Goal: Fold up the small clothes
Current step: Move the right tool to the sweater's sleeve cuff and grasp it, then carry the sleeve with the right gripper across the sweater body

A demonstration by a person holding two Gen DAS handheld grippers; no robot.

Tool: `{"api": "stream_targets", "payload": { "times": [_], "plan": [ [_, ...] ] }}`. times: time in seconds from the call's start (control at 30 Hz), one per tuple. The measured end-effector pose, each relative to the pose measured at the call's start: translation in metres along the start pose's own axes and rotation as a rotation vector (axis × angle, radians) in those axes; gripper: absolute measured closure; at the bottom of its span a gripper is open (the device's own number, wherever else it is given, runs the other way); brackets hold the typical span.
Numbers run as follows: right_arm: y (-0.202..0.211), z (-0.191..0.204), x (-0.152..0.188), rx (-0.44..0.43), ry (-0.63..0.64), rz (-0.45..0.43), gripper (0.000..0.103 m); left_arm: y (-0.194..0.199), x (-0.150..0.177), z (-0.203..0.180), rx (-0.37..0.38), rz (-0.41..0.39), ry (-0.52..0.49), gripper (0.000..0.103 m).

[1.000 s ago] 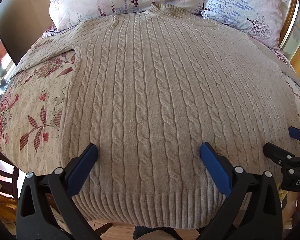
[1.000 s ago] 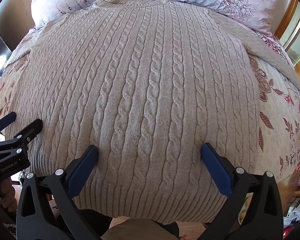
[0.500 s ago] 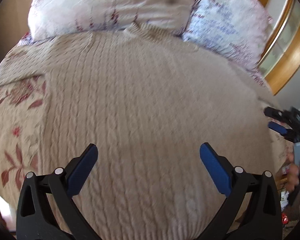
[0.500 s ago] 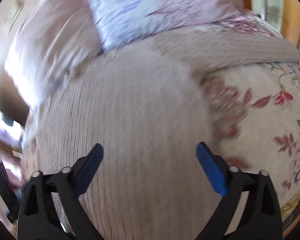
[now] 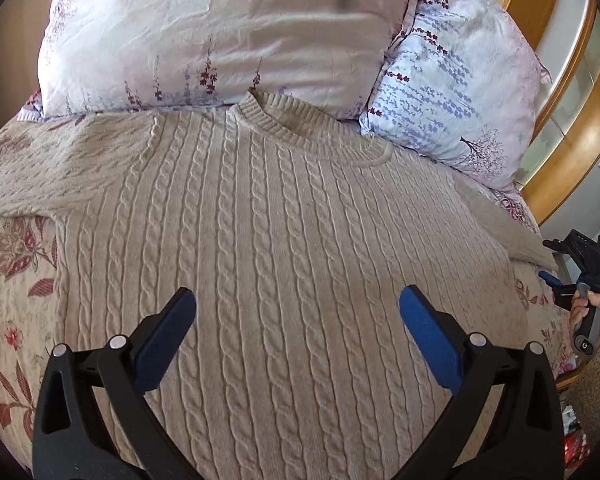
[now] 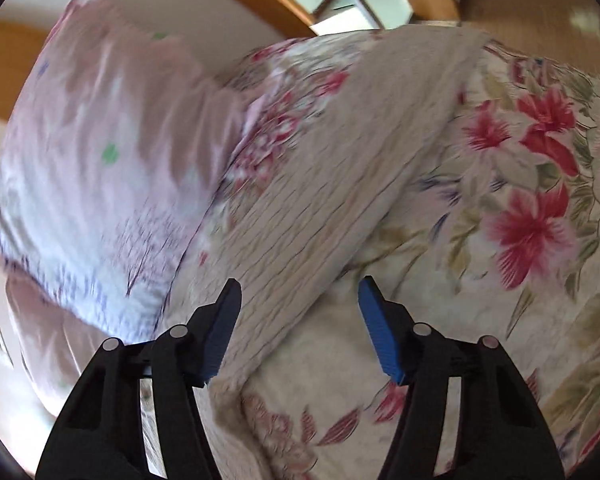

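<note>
Left wrist footage shows the cable-knit sweater spread flat and face up on the floral bedspread, directly ahead of and beneath the left gripper, whose jaws are held wide apart over the chest with nothing between them. The collar lies at the far end against the two pillows, and one sleeve is stretched out to the left. No fold can be seen anywhere, so the task is judged to be at its very start, with both sleeves and the body left to be turned in. The right gripper is seen only small at the right edge of this view, so its jaws cannot be read there. What is missing is supplied by the right wrist view, though blurred: the right gripper is spread around the other sleeve, which runs ahead between the fingers; contact cannot be confirmed. A first grasp of that sleeve is judged to be imminent.
</note>
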State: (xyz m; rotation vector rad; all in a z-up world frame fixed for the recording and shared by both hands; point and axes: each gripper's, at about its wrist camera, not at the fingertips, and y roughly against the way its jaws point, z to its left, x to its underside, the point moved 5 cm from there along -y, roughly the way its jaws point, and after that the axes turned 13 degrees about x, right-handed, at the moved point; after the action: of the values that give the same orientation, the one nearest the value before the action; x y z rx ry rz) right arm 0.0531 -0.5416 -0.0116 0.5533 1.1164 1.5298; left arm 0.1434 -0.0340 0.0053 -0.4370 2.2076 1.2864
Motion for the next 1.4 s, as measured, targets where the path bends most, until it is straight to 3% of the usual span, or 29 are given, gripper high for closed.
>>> {"api": "stream_targets", "payload": {
  "times": [0.13, 0.43, 0.6, 0.73, 0.87, 1.03, 1.17, 1.27, 1.4],
  "plan": [
    [-0.009, -0.010, -0.017, -0.034, -0.081, -0.013, 0.049, -0.005, -0.002, 0.003, -0.001, 0.017, 0.006, 0.002],
    [-0.016, -0.013, -0.037, -0.018, -0.087, -0.064, 0.070, -0.011, -0.008, 0.008, 0.018, 0.022, 0.050, 0.002],
    [-0.020, -0.009, -0.039, 0.020, -0.046, -0.094, 0.092, -0.010, -0.011, 0.012, 0.042, 0.015, 0.083, 0.002],
    [-0.004, 0.019, -0.039, 0.062, 0.104, -0.188, 0.093, -0.007, -0.013, 0.015, 0.068, 0.001, 0.103, 0.002],
    [0.020, 0.066, -0.029, 0.014, 0.269, -0.259, 0.093, -0.008, -0.014, 0.017, 0.068, 0.006, 0.105, 0.002],
    [0.043, 0.134, 0.009, -0.138, 0.428, -0.275, 0.093, -0.008, -0.017, 0.018, 0.072, 0.000, 0.107, 0.002],
    [0.047, 0.175, 0.058, -0.247, 0.527, -0.223, 0.093, -0.004, -0.018, 0.021, 0.069, -0.010, 0.107, 0.002],
    [0.032, 0.197, 0.117, -0.313, 0.614, -0.127, 0.093, -0.002, -0.019, 0.024, 0.068, -0.016, 0.120, 0.003],
    [-0.003, 0.202, 0.184, -0.289, 0.726, 0.021, 0.093, -0.001, -0.019, 0.025, 0.085, -0.016, 0.142, 0.005]
  ]
}}
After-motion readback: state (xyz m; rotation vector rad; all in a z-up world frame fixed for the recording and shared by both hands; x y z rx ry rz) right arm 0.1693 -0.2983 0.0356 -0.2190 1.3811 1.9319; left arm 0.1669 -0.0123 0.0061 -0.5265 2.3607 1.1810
